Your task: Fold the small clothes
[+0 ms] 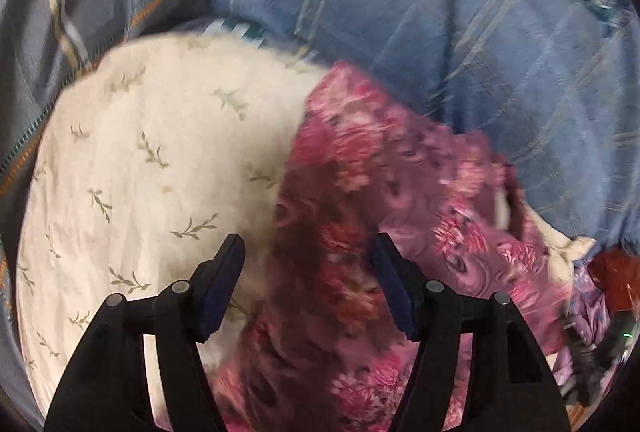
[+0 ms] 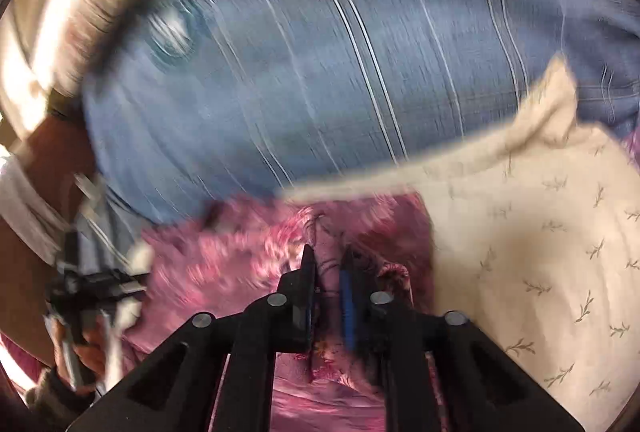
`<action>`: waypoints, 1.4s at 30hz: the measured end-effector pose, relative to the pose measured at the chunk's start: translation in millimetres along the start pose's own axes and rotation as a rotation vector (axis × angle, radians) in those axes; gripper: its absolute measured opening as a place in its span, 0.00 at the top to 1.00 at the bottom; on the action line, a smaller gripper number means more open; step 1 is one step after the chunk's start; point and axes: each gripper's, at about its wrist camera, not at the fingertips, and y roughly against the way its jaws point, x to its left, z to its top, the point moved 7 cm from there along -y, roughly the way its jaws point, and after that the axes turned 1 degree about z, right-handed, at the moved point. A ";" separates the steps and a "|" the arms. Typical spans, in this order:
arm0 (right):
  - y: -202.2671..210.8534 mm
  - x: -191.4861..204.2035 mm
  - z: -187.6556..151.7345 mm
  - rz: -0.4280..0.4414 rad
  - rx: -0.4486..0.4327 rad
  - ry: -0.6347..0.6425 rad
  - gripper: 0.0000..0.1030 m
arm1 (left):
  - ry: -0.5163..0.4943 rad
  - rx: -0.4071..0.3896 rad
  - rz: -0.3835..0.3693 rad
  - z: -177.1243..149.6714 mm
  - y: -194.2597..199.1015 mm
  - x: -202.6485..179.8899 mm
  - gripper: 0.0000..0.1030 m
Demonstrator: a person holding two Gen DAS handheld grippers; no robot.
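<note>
The right gripper (image 2: 328, 264) is clamped on a fold of the pink floral cloth garment (image 2: 224, 256), which lies on the blue striped bedsheet (image 2: 320, 72) beside a cream leaf-print pillow (image 2: 540, 252). The left gripper (image 1: 306, 252) hovers with fingers apart over the garment's edge where it overlaps the pillow.

2 close downward wrist views, shared pink floral garment (image 1: 360, 232) (image 2: 224, 256)

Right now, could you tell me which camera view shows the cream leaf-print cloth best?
The left wrist view: the cream leaf-print cloth fills its left half, fairly sharp, partly under the pink floral garment. The right wrist view shows only part of it at the right edge, with a blurred top border.
</note>
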 end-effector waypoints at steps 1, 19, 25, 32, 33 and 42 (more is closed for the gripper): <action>-18.2 -13.4 -9.3 -0.051 0.097 -0.022 0.85 | 0.021 0.020 -0.014 -0.7 -3.3 5.8 0.40; 29.1 -54.9 -41.9 0.209 -0.053 -0.304 0.82 | -0.088 0.008 -0.158 -60.6 42.7 0.7 0.42; 7.8 -78.2 -49.0 0.247 0.003 -0.460 0.75 | -0.092 0.019 -0.154 -83.5 39.7 1.8 0.42; 46.1 -20.9 -34.8 0.606 -0.092 -0.328 0.51 | -0.080 0.034 -0.160 -87.1 36.4 6.2 0.42; 43.9 -29.9 -34.7 0.592 -0.087 -0.372 0.42 | -0.078 0.033 -0.158 -87.2 37.0 6.8 0.42; -2.4 -67.8 -52.4 0.554 -0.024 -0.631 0.74 | -0.090 0.037 -0.129 -85.8 32.0 2.6 0.42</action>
